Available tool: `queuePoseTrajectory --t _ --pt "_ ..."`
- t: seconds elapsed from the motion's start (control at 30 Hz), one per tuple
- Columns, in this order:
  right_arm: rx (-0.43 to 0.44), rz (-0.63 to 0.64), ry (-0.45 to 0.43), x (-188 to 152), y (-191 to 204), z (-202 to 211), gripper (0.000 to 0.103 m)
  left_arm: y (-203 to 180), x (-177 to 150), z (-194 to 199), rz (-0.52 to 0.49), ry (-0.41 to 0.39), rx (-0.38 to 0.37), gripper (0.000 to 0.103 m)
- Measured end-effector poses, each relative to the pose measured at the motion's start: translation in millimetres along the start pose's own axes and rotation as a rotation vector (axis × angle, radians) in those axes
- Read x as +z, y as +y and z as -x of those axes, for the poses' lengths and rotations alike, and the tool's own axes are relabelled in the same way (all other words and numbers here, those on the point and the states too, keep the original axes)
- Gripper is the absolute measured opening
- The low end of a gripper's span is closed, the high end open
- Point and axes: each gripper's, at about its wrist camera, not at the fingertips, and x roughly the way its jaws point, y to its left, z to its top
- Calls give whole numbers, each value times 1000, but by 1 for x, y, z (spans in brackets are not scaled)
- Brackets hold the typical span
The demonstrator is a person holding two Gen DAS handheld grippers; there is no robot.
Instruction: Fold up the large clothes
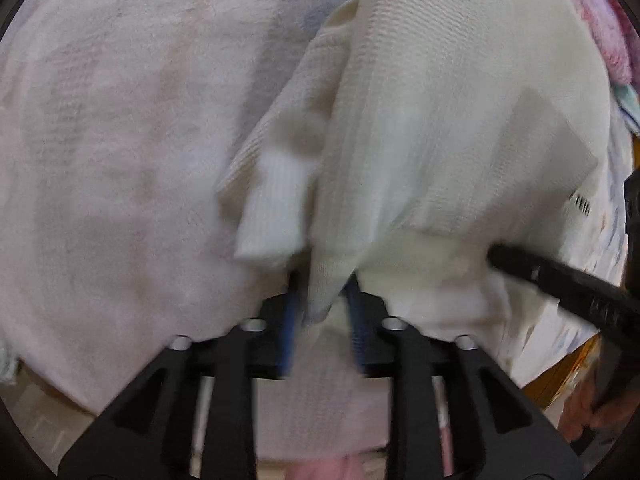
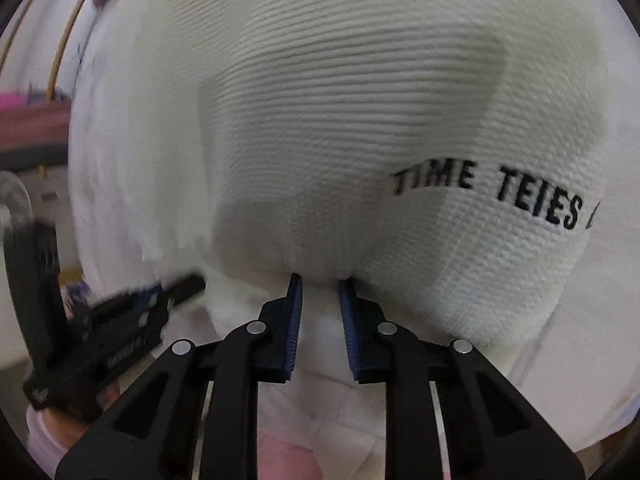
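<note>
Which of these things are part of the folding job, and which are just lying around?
Part of the job:
cream knitted garment
left tool
right tool

Just lying about:
pale pink blanket underneath
pink fluffy cloth at the edge

One cream ribbed knit garment [image 1: 440, 120] is showing, one pale blanket [image 1: 120, 140] is lying under it, and two grippers, left gripper [image 1: 322, 304] and right gripper [image 2: 320, 292], are working.

A pale fleecy blanket [image 1: 120, 140] covered the surface beyond the left gripper [image 1: 322, 300]; a white knit garment [image 1: 440, 120] lay on it.
</note>
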Motion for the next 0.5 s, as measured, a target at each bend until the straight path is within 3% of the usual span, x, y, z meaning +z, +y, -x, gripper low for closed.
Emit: queuePoseTrajectory --t 0.07,0.17,0.2,0.3,0.4,0.43,0.47,0.5 --pt "41 -50 19 -1 -6 6 18 3 -12 25 -40 -19 27 40" --pt "22 -37 36 -7 -5 9 18 -10 -32 55 -176 -38 92 32" --pt "10 -30 34 -10 -2 8 18 -13 -35 61 -185 -51 108 25" --pt "-12 -34 23 -12 7 7 21 -25 -28 69 -156 -124 68 18" --pt "-10 -43 51 -10 14 18 23 -32 -3 37 -123 -134 74 5" --pt "-13 -38 30 -9 14 30 23 -28 5 19 -100 -121 78 4" --pt "-45 -23 -9 -6 16 43 23 -18 13 -8 -51 -82 68 2" --pt "-101 -11 -47 -4 15 55 23 -11 16 -19 -16 -91 33 3"
